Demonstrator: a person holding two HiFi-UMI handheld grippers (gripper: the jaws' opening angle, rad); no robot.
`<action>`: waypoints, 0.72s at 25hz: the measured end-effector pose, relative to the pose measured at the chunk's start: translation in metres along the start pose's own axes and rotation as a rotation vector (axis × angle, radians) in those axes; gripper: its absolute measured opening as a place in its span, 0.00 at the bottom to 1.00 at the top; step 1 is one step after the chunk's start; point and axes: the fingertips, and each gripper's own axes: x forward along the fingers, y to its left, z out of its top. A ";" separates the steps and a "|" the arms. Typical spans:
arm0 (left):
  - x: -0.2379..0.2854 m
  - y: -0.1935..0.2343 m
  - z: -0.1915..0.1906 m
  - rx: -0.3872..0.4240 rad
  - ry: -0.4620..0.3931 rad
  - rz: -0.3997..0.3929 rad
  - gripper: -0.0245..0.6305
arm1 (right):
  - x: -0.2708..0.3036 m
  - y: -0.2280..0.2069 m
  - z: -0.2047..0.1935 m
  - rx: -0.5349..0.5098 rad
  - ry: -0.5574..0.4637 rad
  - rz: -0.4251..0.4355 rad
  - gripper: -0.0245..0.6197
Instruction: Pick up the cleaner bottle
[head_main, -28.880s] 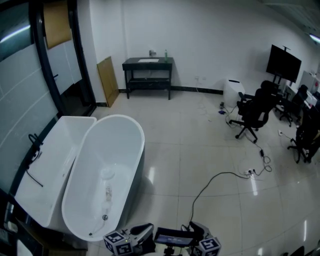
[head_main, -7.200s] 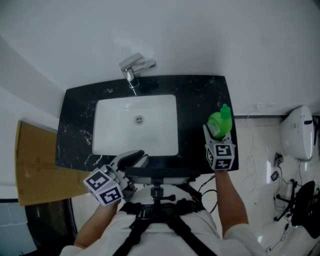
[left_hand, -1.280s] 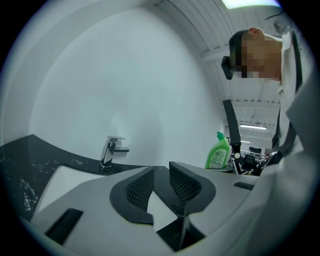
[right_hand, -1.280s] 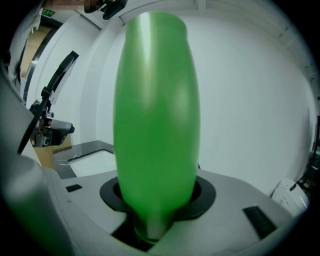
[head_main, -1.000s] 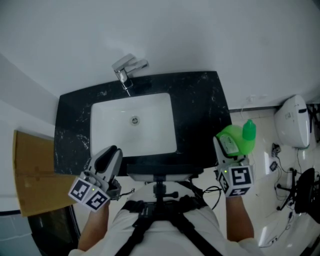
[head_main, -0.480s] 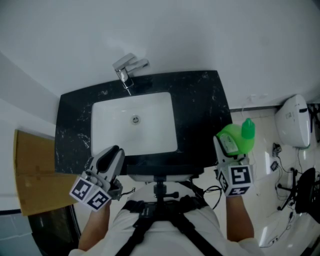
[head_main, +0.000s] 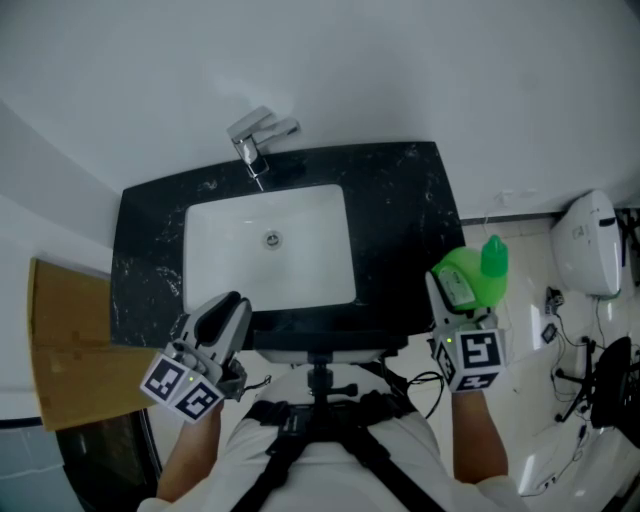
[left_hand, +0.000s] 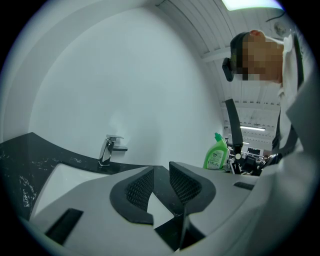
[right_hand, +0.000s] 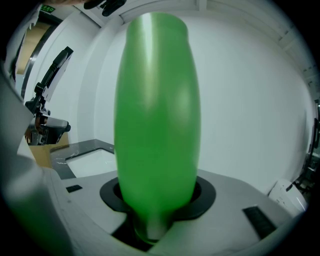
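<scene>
- Beyond the right edge of the dark surface (head_main: 400, 215), the green cleaner bottle (head_main: 476, 282) is held in the air by the right gripper (head_main: 452, 296), with floor beneath it rather than stone.
- The bottle's rounded body (right_hand: 157, 110) is clamped between the right gripper's fingers (right_hand: 206, 194), which are closed on its lower part at a middling width; most of the right gripper view is filled by it.
- From the left gripper view the bottle (left_hand: 215, 154) is seen upright with its cap on top, and no contact with the surface can be made out.
- The left gripper (head_main: 222, 318) is kept low at the near left edge of the white sink (head_main: 300, 275), well apart from the bottle. Its fingers (left_hand: 186, 184) are set only a narrow gap apart, and nothing is caught between them.
- The tap (head_main: 255, 140) at the back of the sink is left untouched and plays no part here.
- The step in hand is judged to be the end of the lift: the bottle has been taken off the surface and is being carried, so the pick-up itself looks as good as done.
- For the next move, the squeeze should be kept as it is, since the smooth, curved plastic could slide down through the fingers if they were eased.
- The bottle should also be kept upright and clear of the surface's edge while it is carried.
</scene>
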 end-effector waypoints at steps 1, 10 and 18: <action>0.000 0.000 0.000 0.000 0.000 0.000 0.19 | 0.000 0.000 -0.001 -0.004 0.000 0.001 0.31; 0.000 -0.001 0.000 0.000 0.004 0.001 0.19 | 0.004 0.003 0.001 -0.010 -0.015 0.020 0.31; 0.001 -0.003 0.000 0.003 0.007 -0.006 0.19 | 0.002 0.005 0.001 -0.006 0.015 0.013 0.31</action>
